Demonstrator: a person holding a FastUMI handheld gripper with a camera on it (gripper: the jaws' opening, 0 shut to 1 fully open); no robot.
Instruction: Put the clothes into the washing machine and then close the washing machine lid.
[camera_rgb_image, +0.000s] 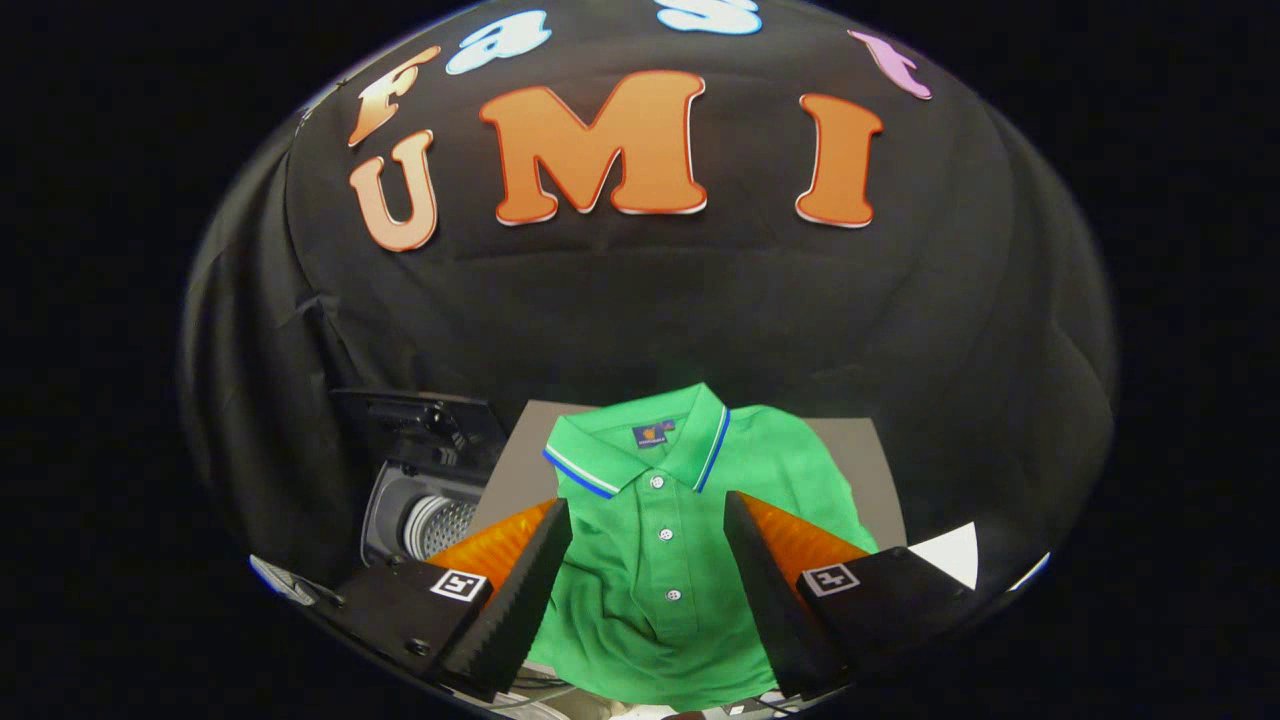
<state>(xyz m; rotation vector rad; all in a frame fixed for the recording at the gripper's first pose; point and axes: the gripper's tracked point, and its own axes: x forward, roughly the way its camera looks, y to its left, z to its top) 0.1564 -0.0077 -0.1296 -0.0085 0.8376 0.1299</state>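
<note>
The gripper (648, 560) is held wide open low in the frame, nothing clamped; the shirt (655, 560) is seen between its fingers.

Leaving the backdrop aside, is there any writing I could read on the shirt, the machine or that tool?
Neck label of the green polo shirt: too small to read.
Square markers on the gripper: black-and-white patterns, no words.
Washing machine: no writing can be made out.
The gripper is open, its fingers either side of the shirt's buttons.
</note>
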